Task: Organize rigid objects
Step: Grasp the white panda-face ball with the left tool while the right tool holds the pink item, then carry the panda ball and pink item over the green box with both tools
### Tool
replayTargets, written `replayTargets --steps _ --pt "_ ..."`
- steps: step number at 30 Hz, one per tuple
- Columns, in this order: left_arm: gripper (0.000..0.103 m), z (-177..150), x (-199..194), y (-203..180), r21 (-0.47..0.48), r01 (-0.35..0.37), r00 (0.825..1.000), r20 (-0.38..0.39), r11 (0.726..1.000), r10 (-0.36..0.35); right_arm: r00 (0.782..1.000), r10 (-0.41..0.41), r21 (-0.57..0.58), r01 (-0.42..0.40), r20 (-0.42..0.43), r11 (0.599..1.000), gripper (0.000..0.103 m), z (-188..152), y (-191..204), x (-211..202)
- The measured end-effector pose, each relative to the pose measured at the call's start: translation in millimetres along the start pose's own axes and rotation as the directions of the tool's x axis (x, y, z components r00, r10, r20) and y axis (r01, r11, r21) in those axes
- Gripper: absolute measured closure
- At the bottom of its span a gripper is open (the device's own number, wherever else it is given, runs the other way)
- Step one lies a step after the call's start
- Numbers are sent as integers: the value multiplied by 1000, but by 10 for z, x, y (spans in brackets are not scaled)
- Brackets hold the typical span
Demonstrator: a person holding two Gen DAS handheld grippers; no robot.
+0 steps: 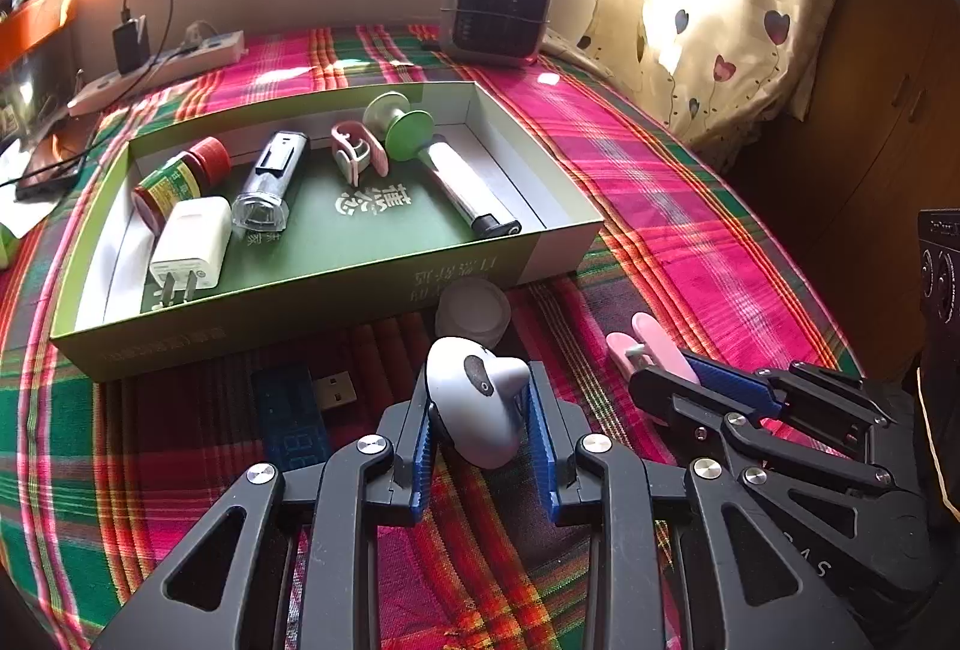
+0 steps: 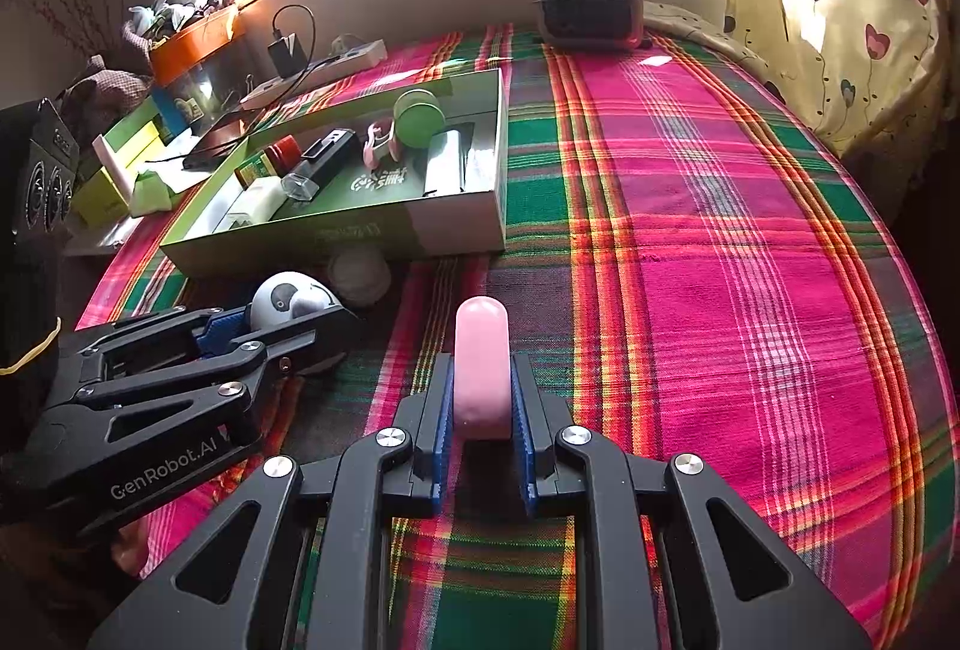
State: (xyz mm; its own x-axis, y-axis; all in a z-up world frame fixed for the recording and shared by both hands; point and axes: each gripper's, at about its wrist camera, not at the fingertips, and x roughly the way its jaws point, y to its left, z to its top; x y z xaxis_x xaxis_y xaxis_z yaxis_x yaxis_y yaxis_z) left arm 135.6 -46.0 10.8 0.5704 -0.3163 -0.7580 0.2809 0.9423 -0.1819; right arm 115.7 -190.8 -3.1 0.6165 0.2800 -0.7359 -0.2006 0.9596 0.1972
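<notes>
White panda-faced gadget (image 1: 474, 404) clamped between left fingers (image 1: 423, 446); pink clip (image 2: 482, 368) pinched between right fingers (image 2: 521, 428).

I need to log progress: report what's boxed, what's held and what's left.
Done: six items lie in the green box, among them the white charger and the red-capped bottle. In hand: left gripper clamps the grey-white gadget; right gripper clamps the pink clip. Left: USB stick and white jar on the cloth.

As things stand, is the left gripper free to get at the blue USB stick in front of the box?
Probably not yet. The left gripper is shut on the white mouse-shaped gadget, so its jaws are occupied. The USB stick itself lies uncovered on the cloth just beside it, with nothing over it.
</notes>
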Motion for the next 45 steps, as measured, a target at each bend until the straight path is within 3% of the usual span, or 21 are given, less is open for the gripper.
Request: replayTargets --steps 26,45 --pt "77 101 -377 34 -2 27 997 77 1000 -27 998 -10 -40 12 69 999 84 88 145 -263" --pt "77 443 -534 485 -71 28 992 121 997 -19 994 5 -89 4 109 996 85 390 319 -325"
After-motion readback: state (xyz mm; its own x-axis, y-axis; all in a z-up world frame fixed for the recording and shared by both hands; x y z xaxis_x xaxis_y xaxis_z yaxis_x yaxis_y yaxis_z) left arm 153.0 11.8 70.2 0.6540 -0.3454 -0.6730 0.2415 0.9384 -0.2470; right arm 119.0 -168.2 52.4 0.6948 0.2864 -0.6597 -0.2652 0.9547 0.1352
